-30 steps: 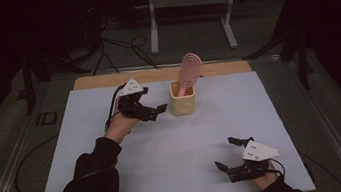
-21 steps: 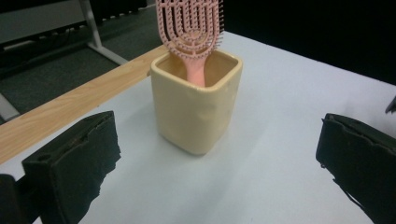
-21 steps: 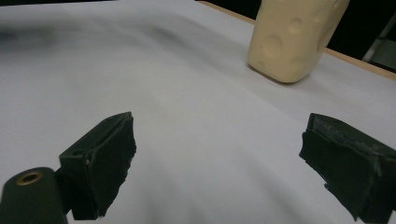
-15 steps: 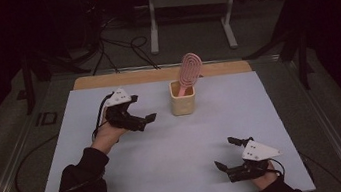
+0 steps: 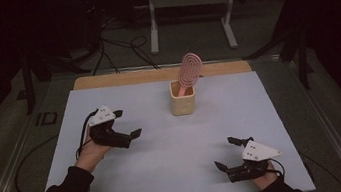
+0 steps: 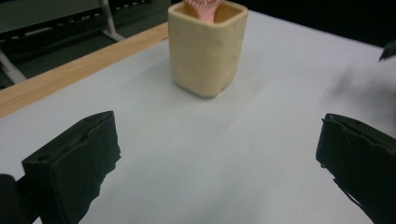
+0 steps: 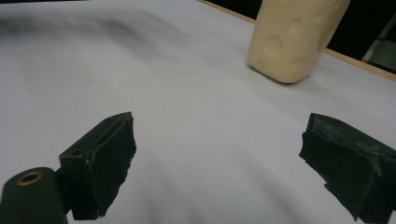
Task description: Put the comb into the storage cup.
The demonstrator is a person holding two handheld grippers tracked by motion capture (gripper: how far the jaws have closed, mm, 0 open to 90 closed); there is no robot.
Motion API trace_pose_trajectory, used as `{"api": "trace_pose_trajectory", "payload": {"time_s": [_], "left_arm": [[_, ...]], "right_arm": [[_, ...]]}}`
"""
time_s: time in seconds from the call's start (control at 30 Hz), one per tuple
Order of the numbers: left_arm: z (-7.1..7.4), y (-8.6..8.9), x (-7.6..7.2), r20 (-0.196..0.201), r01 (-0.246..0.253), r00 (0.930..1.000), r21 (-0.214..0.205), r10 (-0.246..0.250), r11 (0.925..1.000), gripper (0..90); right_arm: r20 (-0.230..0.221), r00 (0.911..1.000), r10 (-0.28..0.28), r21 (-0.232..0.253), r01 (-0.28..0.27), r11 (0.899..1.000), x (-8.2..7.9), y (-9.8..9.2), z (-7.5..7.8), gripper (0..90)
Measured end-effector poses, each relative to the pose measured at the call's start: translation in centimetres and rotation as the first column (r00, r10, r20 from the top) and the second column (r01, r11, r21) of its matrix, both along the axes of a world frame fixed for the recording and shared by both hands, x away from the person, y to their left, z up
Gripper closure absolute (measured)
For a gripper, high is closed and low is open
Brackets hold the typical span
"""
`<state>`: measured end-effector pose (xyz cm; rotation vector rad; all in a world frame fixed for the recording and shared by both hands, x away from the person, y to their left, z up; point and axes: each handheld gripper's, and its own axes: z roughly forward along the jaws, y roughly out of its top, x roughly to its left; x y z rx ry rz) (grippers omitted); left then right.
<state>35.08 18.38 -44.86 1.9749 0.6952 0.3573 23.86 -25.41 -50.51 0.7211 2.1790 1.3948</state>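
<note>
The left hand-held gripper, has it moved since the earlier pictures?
Yes. The left hand-held gripper has moved away from the cup, toward the person and the table's left side.

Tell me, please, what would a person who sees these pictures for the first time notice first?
Most likely the pink hairbrush standing head-up in the cream cup, at the far middle of the white table. Next come the two open grippers: the left gripper at the left side, the right gripper near the front right edge, both holding nothing.
</note>
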Motion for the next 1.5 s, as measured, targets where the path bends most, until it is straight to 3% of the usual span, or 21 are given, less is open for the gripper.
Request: {"api": "trace_pose_trajectory", "payload": {"time_s": [0.57, 1.0, 1.5], "left_arm": [[-2.5, 4.0, -4.0, -0.006, -0.042, 0.9991, 0.016, 0.042, 0.9990, 0.0], [-3.7, 6.4, -6.2, -0.012, -0.094, 0.9955, -0.008, 0.094, 0.9956, 0.0], [-4.6, 7.9, -10.0, -0.009, -0.113, 0.9935, -0.012, 0.113, 0.9935, 0.0]], "right_arm": [[0.001, 1.0000, 0.003, -0.004, -0.003, 1.000, 0.1, 0.1, 0.0, 9.5], [0.000, 1.0000, 0.004, -0.005, -0.004, 1.000, 0.1, 0.2, 0.0, 9.4], [-0.003, 1.0000, 0.006, -0.007, -0.006, 1.000, 0.1, 0.2, 0.0, 9.4]]}}
